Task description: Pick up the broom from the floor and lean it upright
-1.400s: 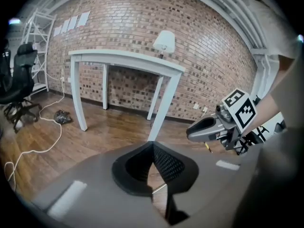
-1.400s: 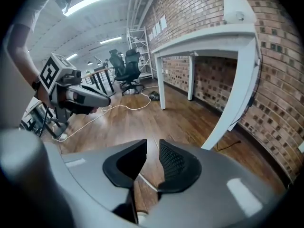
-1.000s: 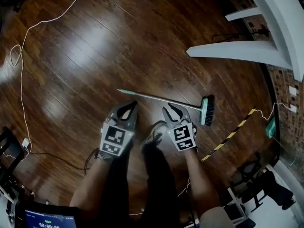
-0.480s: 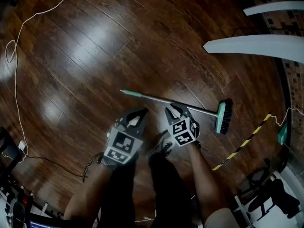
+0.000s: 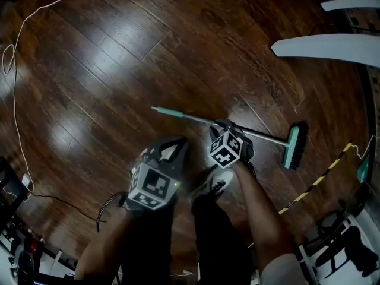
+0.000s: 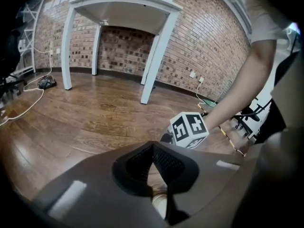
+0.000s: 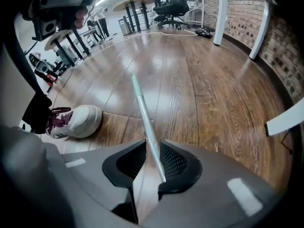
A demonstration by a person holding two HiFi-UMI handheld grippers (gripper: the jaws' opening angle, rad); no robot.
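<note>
The broom lies flat on the dark wooden floor; its grey handle (image 5: 196, 119) has a teal tip at the left and a teal-and-black brush head (image 5: 295, 145) at the right. My right gripper (image 5: 224, 125) points steeply down over the middle of the handle. In the right gripper view the handle (image 7: 142, 108) runs between the jaws of the right gripper (image 7: 153, 153), close to the right pad, with a gap on the left side: open. My left gripper (image 5: 173, 142) hangs left of it, short of the handle, fingertips meeting on nothing (image 6: 152, 148).
The person's shoe (image 5: 215, 184) stands just behind the handle, between the grippers. White table legs (image 5: 320, 46) rise at the far right. A white cable (image 5: 15, 100) runs along the left floor; yellow-black tape (image 5: 314, 180) lies at the right. Office chairs (image 7: 171, 1) stand far off.
Both grippers have sunk toward the floor. The right one moved forward from short of the broom until its jaws straddle the handle; the left one followed lower beside it.
</note>
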